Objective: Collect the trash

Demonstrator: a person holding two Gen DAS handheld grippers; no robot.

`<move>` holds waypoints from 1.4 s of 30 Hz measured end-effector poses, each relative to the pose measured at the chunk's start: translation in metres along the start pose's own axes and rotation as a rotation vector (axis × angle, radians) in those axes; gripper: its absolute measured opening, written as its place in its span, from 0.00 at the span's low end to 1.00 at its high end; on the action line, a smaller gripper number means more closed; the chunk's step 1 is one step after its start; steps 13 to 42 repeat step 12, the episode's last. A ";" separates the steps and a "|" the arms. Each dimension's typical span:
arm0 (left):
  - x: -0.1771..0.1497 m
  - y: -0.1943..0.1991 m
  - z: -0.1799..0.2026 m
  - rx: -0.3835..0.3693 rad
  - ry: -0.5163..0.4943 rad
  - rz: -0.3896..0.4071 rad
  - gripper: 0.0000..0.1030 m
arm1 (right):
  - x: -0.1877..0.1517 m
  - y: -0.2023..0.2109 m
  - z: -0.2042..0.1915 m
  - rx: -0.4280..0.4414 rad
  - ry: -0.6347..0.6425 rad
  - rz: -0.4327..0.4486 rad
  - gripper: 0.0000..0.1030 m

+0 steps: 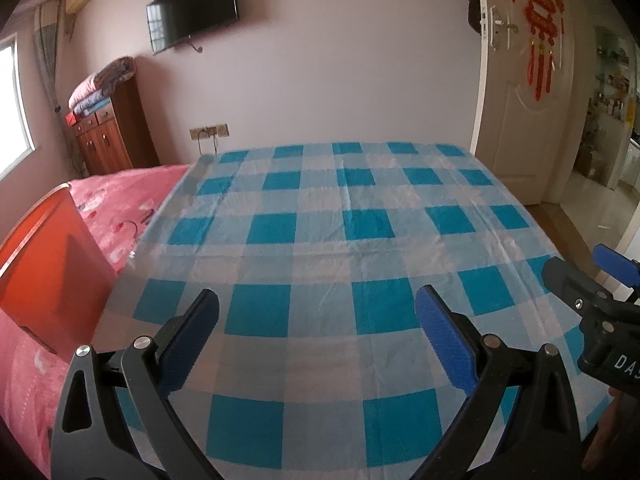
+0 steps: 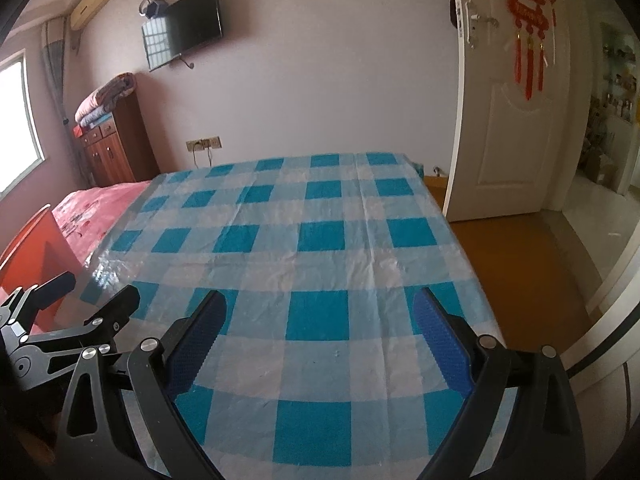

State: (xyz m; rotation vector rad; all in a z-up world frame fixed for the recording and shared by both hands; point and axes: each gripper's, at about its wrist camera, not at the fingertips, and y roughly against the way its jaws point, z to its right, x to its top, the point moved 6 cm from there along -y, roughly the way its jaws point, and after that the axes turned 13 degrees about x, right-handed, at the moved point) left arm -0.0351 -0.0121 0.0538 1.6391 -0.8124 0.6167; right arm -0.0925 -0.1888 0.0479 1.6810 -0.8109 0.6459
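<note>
My left gripper (image 1: 316, 300) hovers open over the near part of a table covered in a blue-and-white checked plastic cloth (image 1: 328, 240), with nothing between its blue pads. My right gripper (image 2: 320, 300) is open too, empty, above the same cloth (image 2: 304, 248) near its right side. Each gripper shows in the other's view: the right gripper (image 1: 576, 260) at the right edge, the left gripper (image 2: 100, 286) at the lower left. An orange box-like container (image 1: 48, 264) stands beside the table's left edge. No piece of trash shows on the cloth in either view.
A bed with a pink cover (image 1: 120, 196) lies left of the table. A wooden cabinet (image 1: 108, 136) with folded blankets stands by the far wall under a wall TV (image 1: 192, 8). A white door (image 2: 508, 120) stands ajar at right, with wooden floor (image 2: 520, 264) beside the table.
</note>
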 end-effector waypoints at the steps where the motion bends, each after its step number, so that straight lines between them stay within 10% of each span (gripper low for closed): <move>1: -0.002 -0.007 0.001 0.000 0.005 -0.018 0.96 | -0.001 -0.005 0.002 0.001 -0.006 -0.008 0.91; 12: -0.020 -0.090 0.011 0.063 0.035 -0.244 0.96 | -0.016 -0.077 0.022 -0.010 -0.079 -0.172 0.91; 42: -0.020 -0.090 0.011 0.063 0.035 -0.244 0.96 | -0.016 -0.077 0.022 -0.010 -0.079 -0.172 0.91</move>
